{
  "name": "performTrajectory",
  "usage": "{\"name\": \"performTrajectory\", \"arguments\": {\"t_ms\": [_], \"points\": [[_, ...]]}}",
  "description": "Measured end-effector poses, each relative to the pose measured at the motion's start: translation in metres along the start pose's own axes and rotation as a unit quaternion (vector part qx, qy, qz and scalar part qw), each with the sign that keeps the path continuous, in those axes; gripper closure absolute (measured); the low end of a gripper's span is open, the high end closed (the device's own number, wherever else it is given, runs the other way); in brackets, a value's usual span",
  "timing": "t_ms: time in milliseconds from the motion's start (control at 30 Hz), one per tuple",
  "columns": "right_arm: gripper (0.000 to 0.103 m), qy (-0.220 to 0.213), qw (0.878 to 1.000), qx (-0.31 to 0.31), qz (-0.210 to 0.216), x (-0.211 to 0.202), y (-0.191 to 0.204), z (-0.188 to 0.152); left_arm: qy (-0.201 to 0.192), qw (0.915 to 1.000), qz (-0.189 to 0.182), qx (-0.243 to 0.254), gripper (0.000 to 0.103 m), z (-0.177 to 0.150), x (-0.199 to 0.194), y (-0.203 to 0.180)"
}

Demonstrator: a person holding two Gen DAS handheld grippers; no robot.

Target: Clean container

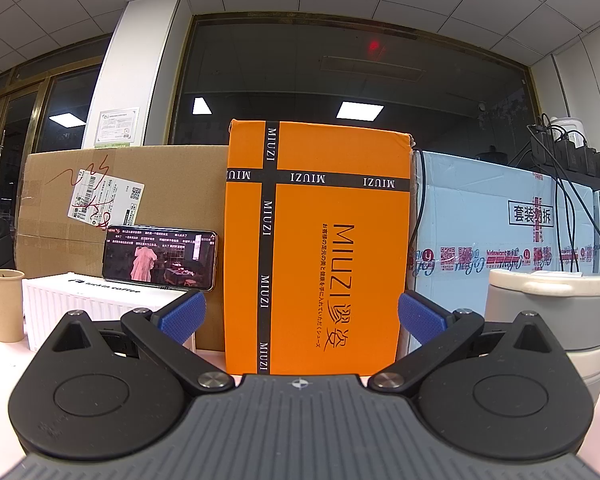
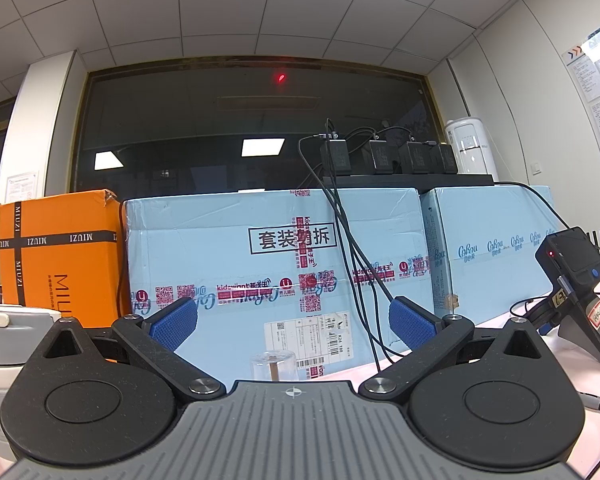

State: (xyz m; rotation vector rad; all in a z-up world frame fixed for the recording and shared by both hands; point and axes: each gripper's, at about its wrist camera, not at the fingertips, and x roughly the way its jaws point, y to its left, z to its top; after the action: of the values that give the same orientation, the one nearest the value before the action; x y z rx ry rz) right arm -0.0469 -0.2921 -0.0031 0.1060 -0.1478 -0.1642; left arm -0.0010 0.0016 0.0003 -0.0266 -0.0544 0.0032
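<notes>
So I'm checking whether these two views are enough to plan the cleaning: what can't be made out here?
- Grey container: left wrist view, cut off by the right edge and the left gripper; inside hidden by its lid.
- Clear cup: right wrist view, lower part hidden behind the right gripper.
- Paper cup: contents not visible.
- Phone: screen text too small.

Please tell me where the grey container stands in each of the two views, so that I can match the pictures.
Left wrist: the grey container stands at the right edge, beside the right finger.
Right wrist: the same container stands at the left edge, partly behind the gripper body.
Shared landmark: the orange box, centre in the left view, left in the right view.
</notes>
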Motion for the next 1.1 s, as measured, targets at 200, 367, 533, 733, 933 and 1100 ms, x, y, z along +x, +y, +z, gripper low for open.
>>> {"name": "performTrajectory", "arguments": {"t_ms": [200, 367, 533, 733, 933, 1100], "points": [[0.000, 0.000, 1.000, 0.000, 0.000, 0.000, 0.000, 0.000, 0.000, 1.0000, 0.000, 0.000, 0.000, 0.000, 0.000, 0.000], [0.000, 0.000, 1.000, 0.000, 0.000, 0.000, 0.000, 0.000, 0.000, 1.0000, 0.000, -0.001, 0.000, 0.000, 0.000, -0.001], [0.000, 0.001, 1.000, 0.001, 0.000, 0.000, -0.001, 0.000, 0.000, 1.0000, 0.000, 0.000, 0.000, 0.000, 0.000, -0.001], [0.000, 0.011, 1.000, 0.010, 0.002, 0.004, -0.003, 0.000, 0.000, 1.0000, 0.001, -0.002, 0.000, 0.000, 0.000, -0.001], [0.000, 0.013, 0.999, 0.037, 0.009, 0.004, -0.011, 0.001, -0.003, 1.0000, 0.006, 0.001, 0.000, 0.000, -0.001, -0.001], [0.000, 0.011, 0.999, 0.039, 0.010, 0.003, -0.011, 0.001, -0.009, 0.9999, 0.007, 0.002, 0.000, 0.000, -0.003, -0.002]]}}
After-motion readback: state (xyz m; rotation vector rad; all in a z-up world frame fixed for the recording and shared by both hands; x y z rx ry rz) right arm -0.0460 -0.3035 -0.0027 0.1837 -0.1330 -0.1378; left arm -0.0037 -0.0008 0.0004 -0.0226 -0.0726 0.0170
